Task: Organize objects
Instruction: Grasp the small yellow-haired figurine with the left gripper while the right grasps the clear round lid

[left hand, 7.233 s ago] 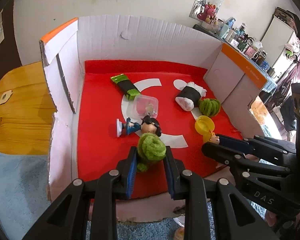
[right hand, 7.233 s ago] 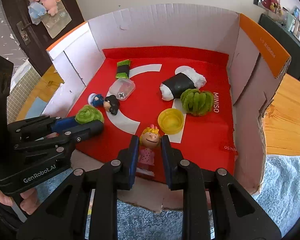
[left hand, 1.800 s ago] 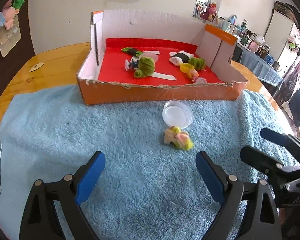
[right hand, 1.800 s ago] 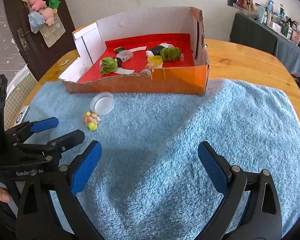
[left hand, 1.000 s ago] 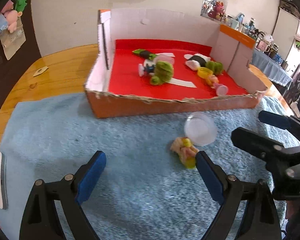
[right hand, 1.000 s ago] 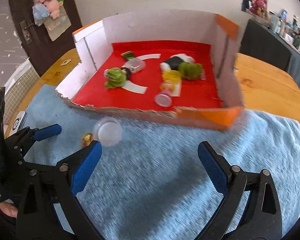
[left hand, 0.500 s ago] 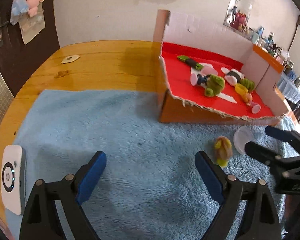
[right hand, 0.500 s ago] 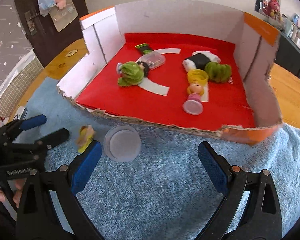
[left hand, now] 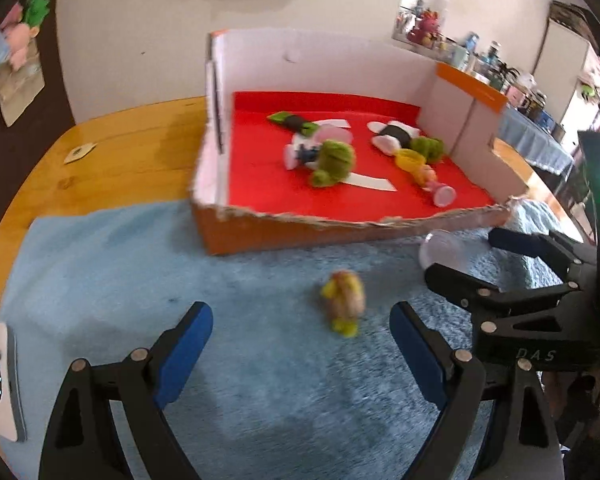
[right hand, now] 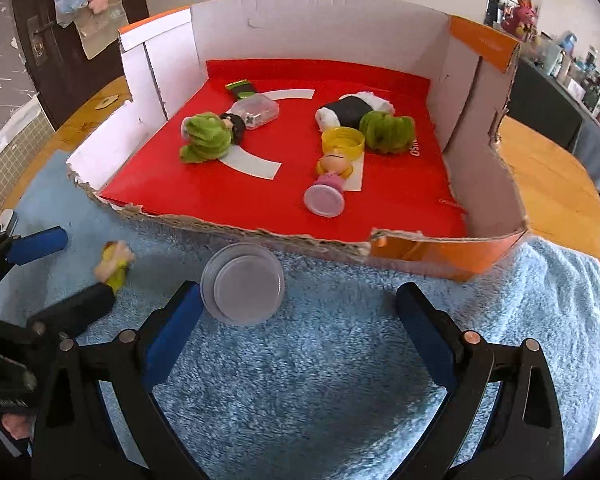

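A: How do the two tools stand?

B: The left gripper (left hand: 298,334) has its jaws spread wide with nothing clamped; it tilts down over the blue towel (left hand: 112,264). A small yellow figure (left hand: 343,295) lies on the towel just ahead of the gap, touching neither blue pad.

A: And the other one?

B: The right gripper (right hand: 298,312) is equally wide apart and holds nothing, also angled down. A clear round lid (right hand: 242,283) lies on the towel right by its left finger (right hand: 176,322); whether they touch I cannot tell.

A: Farther out?

B: The cardboard box (right hand: 416,254) sits on the towel's far edge, partly on the wooden desk (right hand: 556,184). On its red floor lie a green plush (right hand: 204,138) with a dark-haired doll (right hand: 234,124) and a clear case (right hand: 258,110) beside it; to the right a blonde doll (right hand: 332,172) lies on its back, head against a yellow cap (right hand: 343,140), with another green plush (right hand: 386,128) and a black-and-white roll (right hand: 354,110) behind.
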Motion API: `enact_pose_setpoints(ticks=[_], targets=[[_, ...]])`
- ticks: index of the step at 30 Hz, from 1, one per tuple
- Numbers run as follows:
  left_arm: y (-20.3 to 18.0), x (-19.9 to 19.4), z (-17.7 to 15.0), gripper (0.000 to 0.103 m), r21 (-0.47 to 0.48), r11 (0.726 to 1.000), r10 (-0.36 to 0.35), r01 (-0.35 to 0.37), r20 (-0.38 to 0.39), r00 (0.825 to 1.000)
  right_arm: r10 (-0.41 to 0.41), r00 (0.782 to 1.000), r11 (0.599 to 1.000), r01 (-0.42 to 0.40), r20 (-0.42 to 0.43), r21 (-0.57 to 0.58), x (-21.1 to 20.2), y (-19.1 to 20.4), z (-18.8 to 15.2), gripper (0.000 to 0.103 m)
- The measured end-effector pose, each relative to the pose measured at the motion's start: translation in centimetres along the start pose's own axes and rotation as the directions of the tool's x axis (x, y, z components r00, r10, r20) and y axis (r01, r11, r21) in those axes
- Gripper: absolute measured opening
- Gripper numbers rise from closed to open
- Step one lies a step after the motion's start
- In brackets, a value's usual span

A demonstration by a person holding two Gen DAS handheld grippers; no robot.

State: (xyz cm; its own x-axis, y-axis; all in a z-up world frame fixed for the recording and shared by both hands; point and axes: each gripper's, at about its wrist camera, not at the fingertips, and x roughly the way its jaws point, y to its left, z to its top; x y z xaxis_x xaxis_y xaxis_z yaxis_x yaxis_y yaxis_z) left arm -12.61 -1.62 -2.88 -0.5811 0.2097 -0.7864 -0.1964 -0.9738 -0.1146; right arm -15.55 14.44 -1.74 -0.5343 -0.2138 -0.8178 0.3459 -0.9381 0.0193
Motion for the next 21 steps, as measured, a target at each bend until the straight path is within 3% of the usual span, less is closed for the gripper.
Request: enact_pose_setpoints(ticks=[1, 3, 8, 11, 12, 13, 16, 18, 21], targets=[[0.0, 0.2, 0.1, 0.091, -0.002, 1.000, -0.002, 0.002, -0.003, 1.000, 0.002, 1.000, 1.000, -0.002, 0.003, -0.003, -0.1, 0.0, 0.0, 0.098], [0.2, 0.6, 0.3, 0.080, -0.019, 1.000, -0.013, 0.012, -0.015, 1.000, -0.001, 1.000, 1.000, 0.001, 0.009, -0.017, -0.1, 0.5, 0.3, 0.097], [0.5, 0.7, 0.4, 0.064, -0.025, 1.000, -0.007, 0.007, -0.005, 1.000, 0.008, 1.000, 0.999, -0.008, 0.008, -0.048, 0.5, 1.4, 0.4, 0.081], [0.1, 0.6, 0.3, 0.052, -0.016, 1.000, -0.007, 0.007, 0.005, 1.000, 0.020, 1.000, 0.998, -0.019, 0.023, -0.059, 0.5, 1.7, 0.6, 0.057], [0.0, 0.6, 0.3, 0.045, -0.012, 1.000, -0.014, 0.014, 0.007, 1.000, 0.028, 0.999, 0.998, -0.026, 0.026, -0.056, 0.3, 1.6, 0.6, 0.044], [-0.2, 0.7, 0.4, 0.041, -0.006, 1.000, -0.021, 0.021, 0.005, 1.000, 0.036, 0.999, 0.998, -0.035, 0.026, -0.052, 0.2, 1.5, 0.6, 0.039], [-0.9, 0.8, 0.4, 0.034, 0.016, 1.000, -0.017, 0.017, 0.003, 1.000, 0.045, 0.999, 0.998, -0.044, 0.019, -0.048, 0.1, 1.4, 0.6, 0.039], [-1.1, 0.8, 0.3, 0.019, 0.017, 0.999, -0.035, 0.035, 0.001, 0.999, 0.056, 0.998, 0.998, -0.055, 0.021, -0.037, -0.2, 1.2, 0.5, 0.039], [-1.2, 0.7, 0.2, 0.018, 0.015, 0.999, -0.041, 0.041, 0.001, 0.999, 0.081, 0.996, 0.997, -0.080, 0.029, -0.020, -1.1, 1.1, 0.1, 0.039]])
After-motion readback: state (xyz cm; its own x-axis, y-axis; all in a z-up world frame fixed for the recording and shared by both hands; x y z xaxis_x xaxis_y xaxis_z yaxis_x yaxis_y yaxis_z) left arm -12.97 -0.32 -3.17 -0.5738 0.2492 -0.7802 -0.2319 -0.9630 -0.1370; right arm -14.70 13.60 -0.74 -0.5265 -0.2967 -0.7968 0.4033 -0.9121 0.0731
